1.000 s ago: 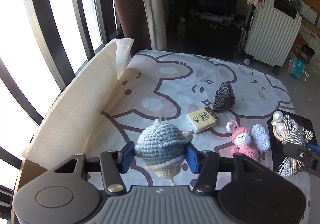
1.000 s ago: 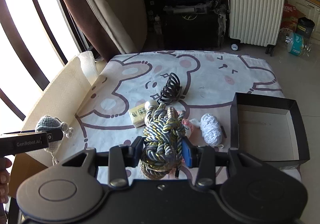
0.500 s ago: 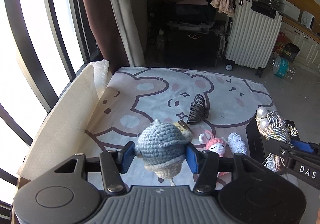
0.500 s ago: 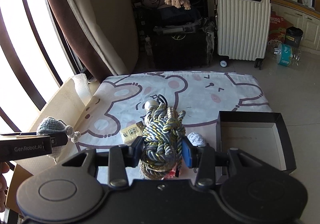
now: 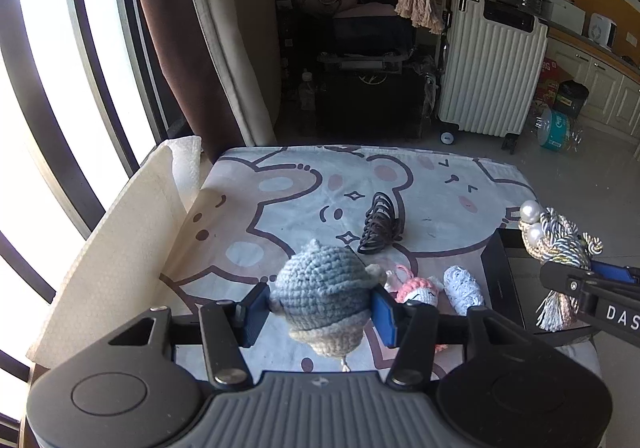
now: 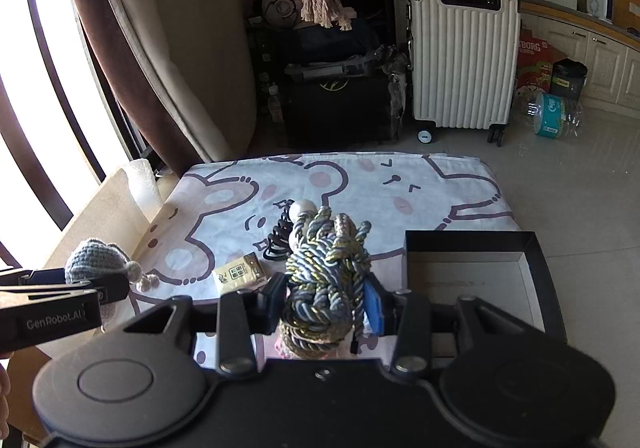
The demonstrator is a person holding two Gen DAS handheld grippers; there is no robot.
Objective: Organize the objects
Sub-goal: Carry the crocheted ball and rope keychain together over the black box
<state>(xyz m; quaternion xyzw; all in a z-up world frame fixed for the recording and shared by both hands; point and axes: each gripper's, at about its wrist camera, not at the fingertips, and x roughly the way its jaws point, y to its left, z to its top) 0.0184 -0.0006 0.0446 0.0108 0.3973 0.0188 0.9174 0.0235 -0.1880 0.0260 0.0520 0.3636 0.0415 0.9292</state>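
Observation:
My left gripper [image 5: 320,310] is shut on a grey-blue crocheted toy [image 5: 322,296], held above the near left part of the bear-print cloth [image 5: 420,200]. My right gripper [image 6: 326,302] is shut on a knotted rope bundle [image 6: 326,284] of blue, grey and gold cord with pearl beads [image 6: 302,208] at its top. That bundle [image 5: 560,244] also shows at the right of the left wrist view, above the black box [image 5: 498,280]. The open black box [image 6: 472,268] lies on the cloth to the right of the right gripper. The toy [image 6: 96,258] shows at the far left of the right wrist view.
On the cloth lie a black claw hair clip [image 5: 380,224], a pink crocheted doll [image 5: 416,288], a pale blue crocheted piece [image 5: 464,288] and a small yellow packet [image 6: 240,274]. White foam sheet [image 5: 120,248] leans along the left edge. A white suitcase [image 6: 464,56] stands beyond.
Both grippers have drawn back and risen a little with their loads, so more of the cloth and room shows. The yellow packet is now hidden behind the toy in the left wrist view.

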